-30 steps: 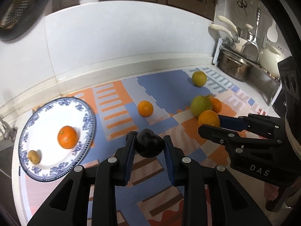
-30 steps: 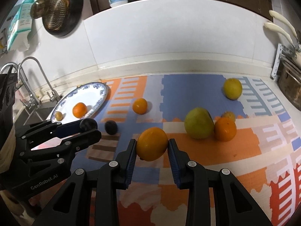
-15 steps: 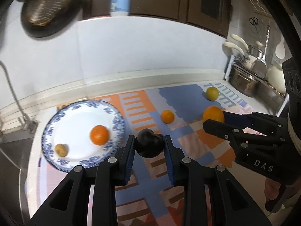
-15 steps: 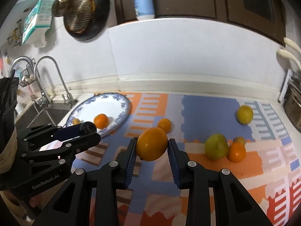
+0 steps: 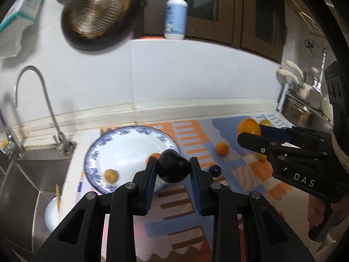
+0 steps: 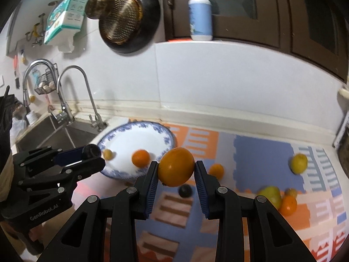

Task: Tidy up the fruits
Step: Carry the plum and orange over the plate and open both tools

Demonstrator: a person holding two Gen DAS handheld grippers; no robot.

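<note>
My left gripper (image 5: 173, 170) is shut on a dark plum (image 5: 173, 168) and holds it in the air over the near right rim of the blue-and-white plate (image 5: 113, 144). My right gripper (image 6: 176, 171) is shut on a large orange (image 6: 176, 167), held above the mat to the right of the plate (image 6: 133, 136). The plate holds a small orange (image 6: 141, 158) and a small brownish fruit (image 6: 107, 154). On the patterned mat lie a second dark plum (image 6: 185, 190), a small orange (image 6: 216, 171), a yellow fruit (image 6: 299, 163), a green fruit (image 6: 270, 195) and another orange (image 6: 288, 205).
A sink (image 6: 56, 133) with two faucets (image 6: 86, 91) lies left of the plate. A white bowl (image 5: 51, 215) with a stick sits in the sink. A pan (image 6: 128, 15) hangs on the wall. A pump bottle (image 6: 200, 15) stands on the ledge. Pots (image 5: 305, 107) stand at right.
Both grippers have risen and swung left toward the plate with their fruit still held. The plate and sink have come further into view.
</note>
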